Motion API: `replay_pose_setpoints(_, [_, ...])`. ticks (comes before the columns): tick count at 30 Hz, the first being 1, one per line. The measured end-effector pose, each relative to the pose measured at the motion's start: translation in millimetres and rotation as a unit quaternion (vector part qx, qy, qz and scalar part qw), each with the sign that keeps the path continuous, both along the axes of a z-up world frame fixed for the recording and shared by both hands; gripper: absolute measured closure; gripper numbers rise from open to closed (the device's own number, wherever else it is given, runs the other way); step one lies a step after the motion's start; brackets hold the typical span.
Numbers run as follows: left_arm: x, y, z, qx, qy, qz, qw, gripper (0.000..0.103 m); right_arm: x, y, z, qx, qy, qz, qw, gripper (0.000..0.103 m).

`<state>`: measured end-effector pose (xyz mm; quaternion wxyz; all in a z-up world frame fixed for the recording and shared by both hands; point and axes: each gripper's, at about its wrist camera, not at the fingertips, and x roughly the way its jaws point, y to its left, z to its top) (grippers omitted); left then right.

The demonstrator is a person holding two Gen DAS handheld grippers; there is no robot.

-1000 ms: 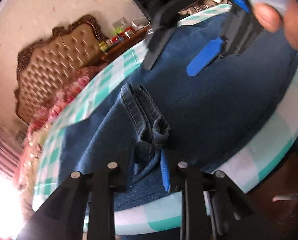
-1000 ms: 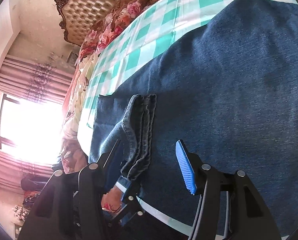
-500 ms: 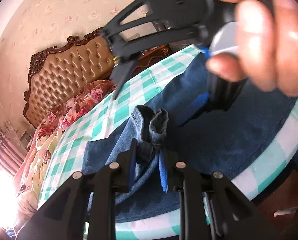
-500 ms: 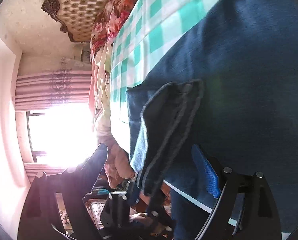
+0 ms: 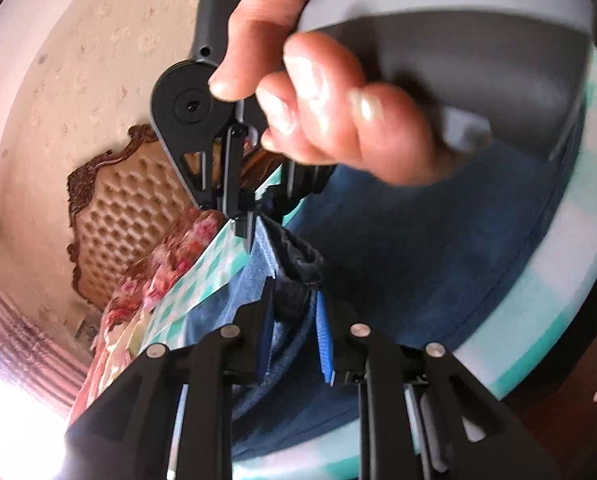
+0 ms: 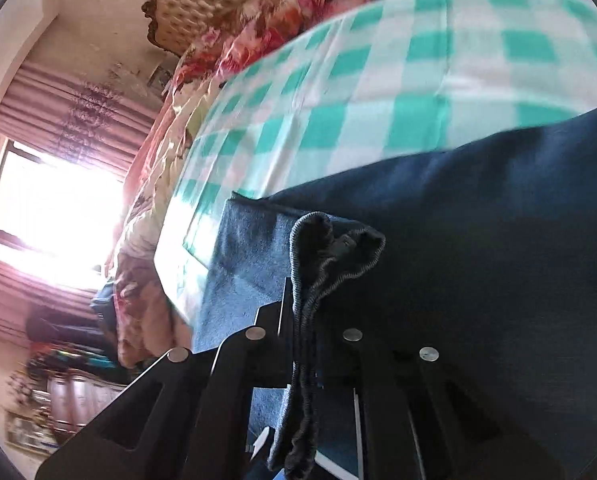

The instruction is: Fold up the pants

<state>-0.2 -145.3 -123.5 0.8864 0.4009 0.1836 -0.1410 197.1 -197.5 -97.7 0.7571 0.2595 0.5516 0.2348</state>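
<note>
Dark blue jeans lie spread on a green-and-white checked cloth; they also fill the right wrist view. My left gripper is shut on the folded hem edge of the jeans and holds it lifted. My right gripper is shut on the same hem, further along it. In the left wrist view the right gripper's body and the hand holding it hang just beyond the hem.
A tufted headboard and floral bedding stand beyond the checked cloth. A bright window with pink curtains is at the left. The table's edge runs at the lower right.
My right gripper has closed on the jeans hem; it was open beside it earlier. Both grippers have lifted the hem off the jeans, and the right gripper has come close in front of the left.
</note>
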Motion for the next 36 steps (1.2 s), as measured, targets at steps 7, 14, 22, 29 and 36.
replay_pose_setpoints(7, [-11, -51, -21, 0.002, 0.023, -0.047, 0.9986, 0.077, -16, -69, -36, -0.017, 0.027, -0.045, 0.998, 0.092])
replay_pose_setpoints(14, [-16, -56, -35, 0.031, 0.018, -0.037, 0.9987, 0.056, -12, -81, -54, 0.008, 0.038, -0.047, 0.998, 0.060])
replay_pose_setpoints(22, [2, -57, -34, 0.018, 0.069, -0.032, 0.9970, 0.067, 2, -75, -48, -0.015, 0.029, -0.045, 0.998, 0.052])
replay_pose_setpoints(29, [6, -59, -28, 0.008, 0.083, -0.033, 0.9960, 0.088, -5, -75, -41, -0.037, 0.009, -0.033, 0.999, 0.089])
replay_pose_setpoints(36, [-8, -62, -16, 0.013, 0.068, -0.062, 0.9957, 0.089, -20, -91, -24, -0.027, -0.012, -0.045, 0.999, 0.091])
